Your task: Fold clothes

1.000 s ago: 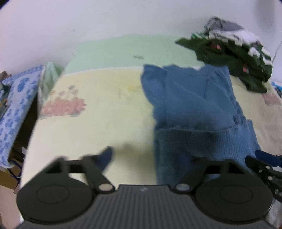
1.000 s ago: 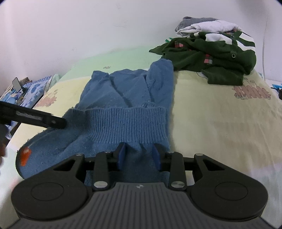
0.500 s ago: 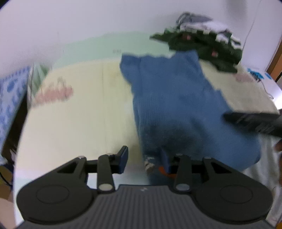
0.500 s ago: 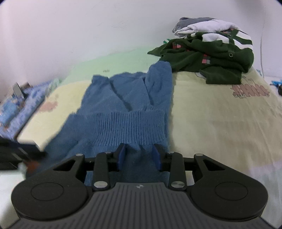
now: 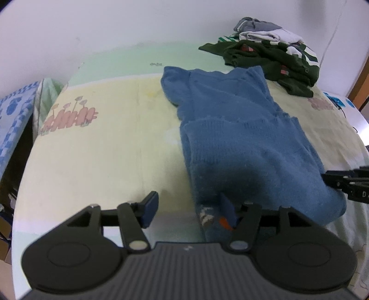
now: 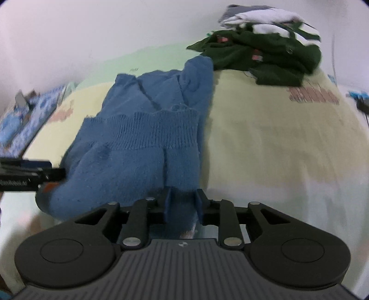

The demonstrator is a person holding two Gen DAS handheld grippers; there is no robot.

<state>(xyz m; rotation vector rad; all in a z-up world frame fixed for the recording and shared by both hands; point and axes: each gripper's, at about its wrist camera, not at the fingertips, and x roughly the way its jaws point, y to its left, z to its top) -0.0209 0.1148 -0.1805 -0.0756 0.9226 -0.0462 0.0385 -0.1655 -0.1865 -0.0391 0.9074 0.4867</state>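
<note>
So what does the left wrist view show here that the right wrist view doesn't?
Left wrist only: the pink fence print on the sheet beside the blue sweater, and the left gripper opening, only its right pad against the sweater's edge.

Right wrist only: the right gripper closing with a fold of sweater between its pads, and the ribbed hem seen sharply.

Both: the sweater, the dark green garment and the bed sheet.

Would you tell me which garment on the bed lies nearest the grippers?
The blue sweater, spread out right in front of them; the dark green garment and white clothes are piled at the far end.
</note>
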